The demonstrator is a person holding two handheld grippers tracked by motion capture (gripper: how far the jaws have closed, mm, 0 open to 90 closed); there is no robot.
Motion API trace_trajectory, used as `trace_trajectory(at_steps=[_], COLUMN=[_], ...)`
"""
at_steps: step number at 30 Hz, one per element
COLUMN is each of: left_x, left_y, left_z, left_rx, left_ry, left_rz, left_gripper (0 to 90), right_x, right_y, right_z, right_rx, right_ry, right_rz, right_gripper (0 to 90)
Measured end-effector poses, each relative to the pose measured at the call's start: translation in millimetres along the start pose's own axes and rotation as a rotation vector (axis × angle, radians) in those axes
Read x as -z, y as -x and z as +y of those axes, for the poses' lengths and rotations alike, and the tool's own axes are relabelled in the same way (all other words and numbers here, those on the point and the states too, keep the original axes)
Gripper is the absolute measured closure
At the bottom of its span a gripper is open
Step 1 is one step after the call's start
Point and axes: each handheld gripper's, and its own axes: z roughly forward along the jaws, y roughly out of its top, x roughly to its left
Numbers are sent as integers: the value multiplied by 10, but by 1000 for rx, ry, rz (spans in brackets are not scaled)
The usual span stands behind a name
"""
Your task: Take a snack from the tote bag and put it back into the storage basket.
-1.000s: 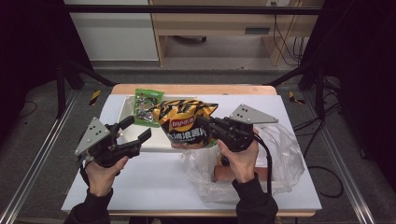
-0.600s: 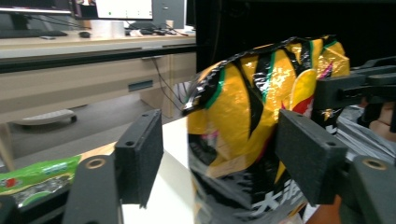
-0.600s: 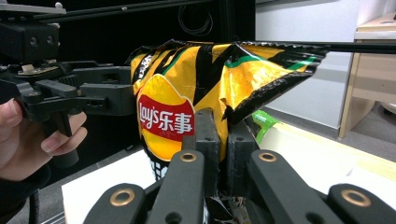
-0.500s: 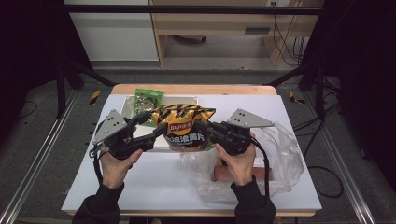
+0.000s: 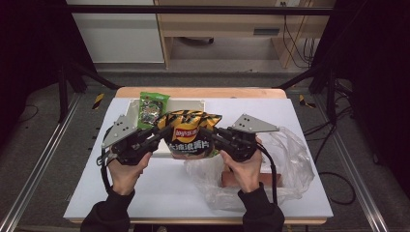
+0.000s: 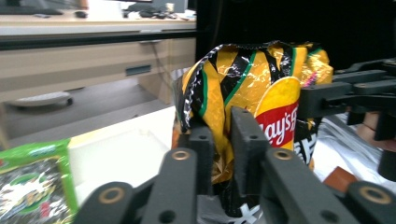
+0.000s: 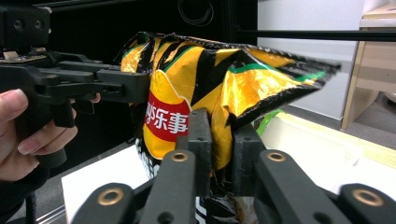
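A yellow-and-black chips bag (image 5: pixel 191 137) stands upright over the middle of the table, held from both sides. My left gripper (image 5: pixel 164 133) grips its left edge. Its jaws have just been closing, and in the left gripper view they (image 6: pixel 224 126) pinch the crinkled foil of the bag (image 6: pixel 243 84). My right gripper (image 5: pixel 209 135) holds the right edge. Its jaws have just been opening slightly, though the bag's edge (image 7: pixel 196 79) still sits pinched between them (image 7: pixel 222 126). Each gripper view shows the other gripper across the bag.
A green snack packet (image 5: pixel 152 107) leans at a white tray (image 5: pixel 193 104) behind the bag. A clear plastic bag (image 5: pixel 285 159) with a brown item (image 5: pixel 227 179) lies at the right of the white table (image 5: pixel 159 193).
My left gripper has moved right from the table's left side to the chips bag and closed on its left edge. The right gripper has kept the bag upright in place.
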Motion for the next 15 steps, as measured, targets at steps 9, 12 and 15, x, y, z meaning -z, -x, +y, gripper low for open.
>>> trace_trajectory(at_steps=[9, 12, 15], left_x=[95, 136, 180], left_y=[5, -6, -18], left_z=[20, 39, 60], left_rx=[49, 65, 66], left_ry=[25, 42, 55], left_rz=[27, 17, 17], left_gripper=[896, 897, 897], right_x=[-11, 22, 121], right_y=[-51, -82, -100], right_z=[-1, 3, 9], right_rx=[18, 47, 69], right_ry=[14, 36, 55], right_rz=[4, -19, -35], right_gripper=[701, 565, 478])
